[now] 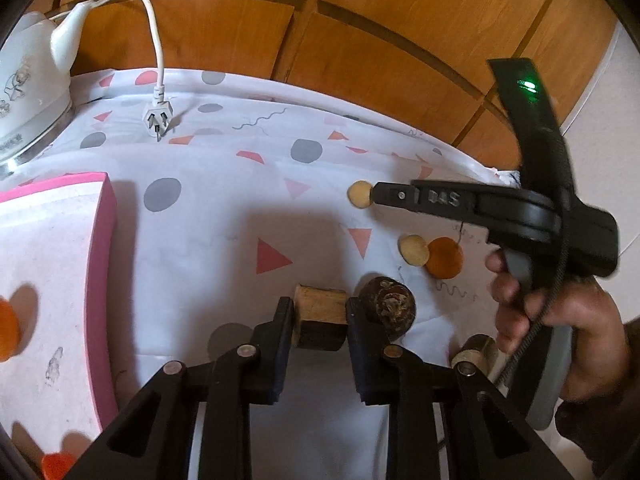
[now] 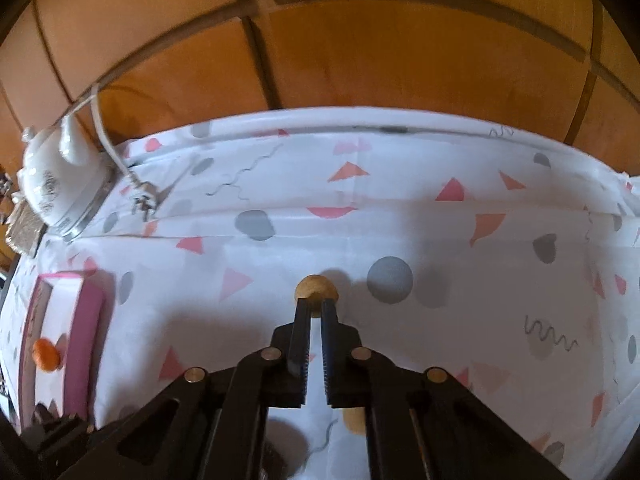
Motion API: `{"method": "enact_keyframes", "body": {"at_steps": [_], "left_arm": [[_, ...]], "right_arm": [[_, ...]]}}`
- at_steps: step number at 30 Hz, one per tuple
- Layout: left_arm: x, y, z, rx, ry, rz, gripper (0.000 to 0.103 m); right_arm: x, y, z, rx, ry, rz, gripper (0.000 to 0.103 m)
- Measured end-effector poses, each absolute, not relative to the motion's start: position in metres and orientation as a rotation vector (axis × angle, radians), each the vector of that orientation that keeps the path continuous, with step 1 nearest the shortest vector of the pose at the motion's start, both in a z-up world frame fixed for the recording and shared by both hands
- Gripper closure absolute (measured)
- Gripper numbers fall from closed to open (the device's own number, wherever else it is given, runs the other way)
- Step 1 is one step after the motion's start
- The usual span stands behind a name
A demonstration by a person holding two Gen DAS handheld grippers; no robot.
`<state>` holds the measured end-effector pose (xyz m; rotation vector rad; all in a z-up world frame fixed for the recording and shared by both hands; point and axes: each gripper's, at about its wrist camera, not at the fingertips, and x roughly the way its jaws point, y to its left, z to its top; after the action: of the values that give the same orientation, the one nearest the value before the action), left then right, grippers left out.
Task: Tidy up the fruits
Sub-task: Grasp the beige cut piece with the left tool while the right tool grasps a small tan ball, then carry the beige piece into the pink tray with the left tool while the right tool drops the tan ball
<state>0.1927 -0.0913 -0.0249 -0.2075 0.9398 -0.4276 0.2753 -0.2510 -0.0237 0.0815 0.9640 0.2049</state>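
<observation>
My left gripper [image 1: 320, 308] is shut on a short wooden-looking cylinder piece [image 1: 320, 300], tan on top and dark below, low over the patterned cloth. A dark brown round fruit [image 1: 390, 306] touches its right finger. Beyond lie a tan slice [image 1: 414, 250] and an orange slice [image 1: 444, 258], overlapping. In the right wrist view my right gripper [image 2: 316, 306] is shut on another tan round slice [image 2: 316, 286] at its fingertips. The left wrist view shows that gripper [image 1: 376, 194] from the side, tip against the slice [image 1: 360, 194], with a hand on its handle.
A pink-rimmed tray [image 1: 102, 240] at the left holds orange pieces [image 1: 6, 336]; it also shows in the right wrist view as the tray [image 2: 86, 308]. A white kettle [image 1: 28, 92] and its loose plug [image 1: 158, 120] sit at the back left. A small cylinder [image 1: 476, 354] lies near the hand. Wooden panelling backs the table.
</observation>
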Motion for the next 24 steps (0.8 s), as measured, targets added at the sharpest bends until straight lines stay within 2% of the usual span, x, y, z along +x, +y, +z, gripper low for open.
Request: {"method": "enact_keyframes", "body": {"at_steps": [4, 5, 6, 8, 12, 16, 19, 24], "left_arm": [[0.191, -0.091, -0.027, -0.200, 0.953, -0.409, 0.077], [0.189, -0.091, -0.027, -0.200, 0.950, -0.407, 0.077], [0.188, -0.091, -0.027, -0.196, 0.953, -0.406, 0.077], [0.186, -0.091, -0.027, -0.193, 0.952, -0.407, 0.077], [0.186, -0.088, -0.028, -0.215, 0.950, -0.401, 0.077], [0.183, -0.090, -0.026, -0.207, 0.938, -0.420, 0.077], [0.180, -0.089, -0.022, -0.208, 0.923, -0.439, 0.077], [0.173, -0.079, -0.008, -0.241, 0.886, -0.439, 0.077]], "right_arm": [[0.266, -0.251, -0.021, 0.079, 0.970, 0.213, 0.098], [0.267, -0.252, -0.022, 0.098, 0.976, 0.221, 0.093], [0.268, -0.254, -0.023, 0.121, 0.984, 0.225, 0.084], [0.268, -0.257, -0.026, 0.151, 1.001, 0.227, 0.071], [0.272, -0.254, -0.029, 0.148, 1.007, 0.233, 0.068], [0.285, -0.247, -0.037, 0.129, 1.021, 0.219, 0.068], [0.295, -0.241, -0.046, 0.093, 1.028, 0.197, 0.078], [0.295, -0.240, -0.044, 0.058, 1.007, 0.197, 0.080]]}}
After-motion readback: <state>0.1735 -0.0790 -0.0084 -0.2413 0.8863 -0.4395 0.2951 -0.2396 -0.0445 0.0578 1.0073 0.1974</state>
